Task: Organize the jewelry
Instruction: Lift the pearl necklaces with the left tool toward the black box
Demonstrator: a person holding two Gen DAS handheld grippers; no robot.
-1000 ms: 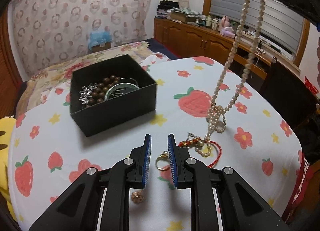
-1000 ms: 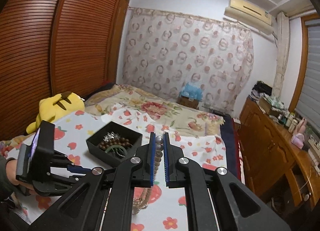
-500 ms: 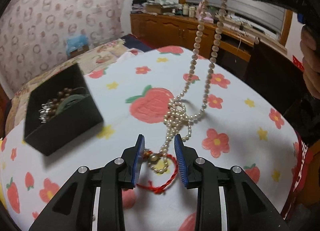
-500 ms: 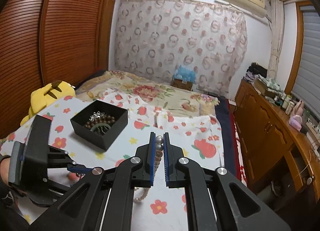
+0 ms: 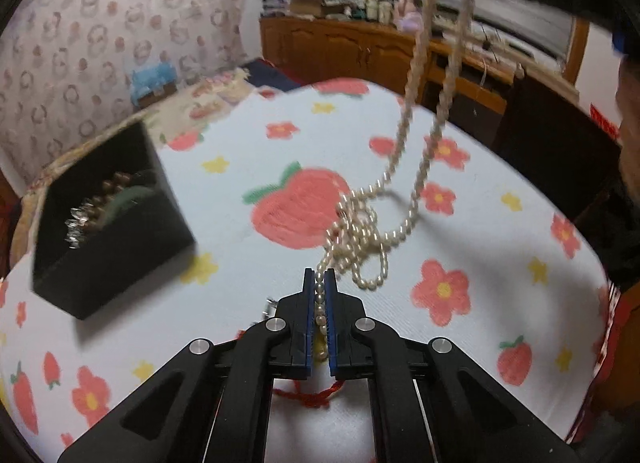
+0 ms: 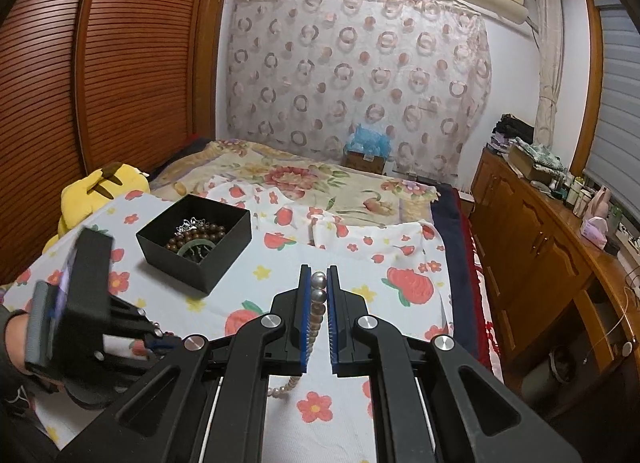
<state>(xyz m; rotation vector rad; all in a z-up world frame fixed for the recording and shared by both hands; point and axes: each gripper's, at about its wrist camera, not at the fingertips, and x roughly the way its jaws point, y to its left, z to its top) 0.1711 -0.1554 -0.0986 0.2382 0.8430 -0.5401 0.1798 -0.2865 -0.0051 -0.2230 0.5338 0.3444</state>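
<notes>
A long pearl necklace [image 5: 362, 231] hangs in two strands from my right gripper [image 6: 319, 277], which is shut on its top loop [image 6: 318, 295] high above the table. Its lower end is tangled in a bunch just above the cloth. My left gripper [image 5: 319, 277] is shut on the necklace's lowest strand, low over the table. A black open box [image 5: 108, 223] with brown beads, a green bangle and a silver piece stands to the left; it also shows in the right wrist view [image 6: 196, 239]. A red braided cord [image 5: 316, 397] lies under my left gripper.
The table wears a white cloth with strawberries and flowers [image 5: 304, 207]. A dark chair [image 5: 556, 151] stands at its right edge. A bed [image 6: 304, 179] and a yellow plush toy [image 6: 96, 195] lie beyond the table. A wooden cabinet [image 6: 532, 243] runs along the right wall.
My left gripper moved forward over the red cord and closed on the lower pearl strand. My right gripper kept holding the necklace up.
</notes>
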